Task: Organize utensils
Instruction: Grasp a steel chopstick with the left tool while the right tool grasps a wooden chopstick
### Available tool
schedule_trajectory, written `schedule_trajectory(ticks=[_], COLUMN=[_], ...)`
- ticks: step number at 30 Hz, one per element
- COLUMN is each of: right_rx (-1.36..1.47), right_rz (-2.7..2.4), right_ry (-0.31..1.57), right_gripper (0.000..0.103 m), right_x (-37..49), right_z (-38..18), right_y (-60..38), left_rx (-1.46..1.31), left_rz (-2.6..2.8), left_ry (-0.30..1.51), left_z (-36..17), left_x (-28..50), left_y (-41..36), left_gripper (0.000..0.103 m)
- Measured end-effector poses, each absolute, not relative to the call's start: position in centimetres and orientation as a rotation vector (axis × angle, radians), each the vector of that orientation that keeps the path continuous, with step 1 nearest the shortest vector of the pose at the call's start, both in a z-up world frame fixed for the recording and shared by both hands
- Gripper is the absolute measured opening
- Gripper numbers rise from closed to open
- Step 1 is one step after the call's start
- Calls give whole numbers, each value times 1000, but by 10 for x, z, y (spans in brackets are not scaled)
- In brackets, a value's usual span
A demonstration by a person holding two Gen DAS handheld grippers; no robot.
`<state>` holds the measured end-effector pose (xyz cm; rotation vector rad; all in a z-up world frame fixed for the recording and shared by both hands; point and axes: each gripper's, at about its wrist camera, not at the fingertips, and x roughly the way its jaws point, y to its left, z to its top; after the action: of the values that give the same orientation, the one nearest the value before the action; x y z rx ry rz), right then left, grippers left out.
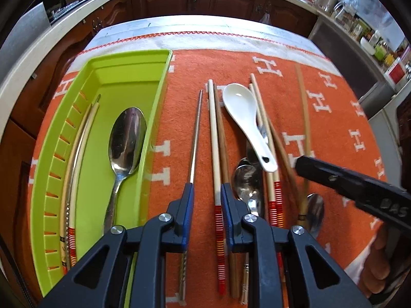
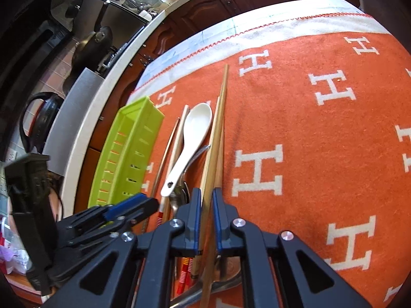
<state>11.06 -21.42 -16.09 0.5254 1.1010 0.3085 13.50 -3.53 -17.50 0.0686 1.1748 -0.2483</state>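
Utensils: sorting into green tray underway.
Left gripper: jaws astride a pale chopstick, not gripping.
Right gripper: clenched on wooden chopstick.
Next: carry it to the tray.

Both views bright, daylight-type light from the far end of the table: the pale cloth border at top centre of the left wrist view is blown out near white. Colours saturated, esp. the orange cloth. Glare streaks on the metal spoon in the green tray, left of frame. Soft shadow runs right of the held wooden chopstick in the right wrist view. Strong fisheye bend w/ black vignette at all corners; counter edges curve. The wooden chopstick in the left wrist view, centre right, is motion-blurred. Near gripper bodies at bottom slightly soft; background kitchen dim, low detail.
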Motion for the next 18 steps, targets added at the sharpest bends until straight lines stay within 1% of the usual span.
schedule_trajectory(ticks=[2,8,10,16,18], right_rx=[533,559,565,569,571], right_rz=[316,336,339,349,352], right_ry=[1093,1090,1090,1080,1077], right_gripper=[8,8,8,8,8], right_x=[109,106,106,104,103], right_z=[-159,-160,-161,-160,-160], right_y=[-216,-222,-224,-229,-232], left_rx=[99,147,131,121,120], left_rz=[-231,-228,-256,-245,-228], left_ry=[1173,1180,1214,1216,1181], left_z=[-176,-178,-181,-183,-176], left_x=[137,138,137,132,129], left_y=[-37,-44,-48,-50,-45], left_gripper=[11,8,4,4,4])
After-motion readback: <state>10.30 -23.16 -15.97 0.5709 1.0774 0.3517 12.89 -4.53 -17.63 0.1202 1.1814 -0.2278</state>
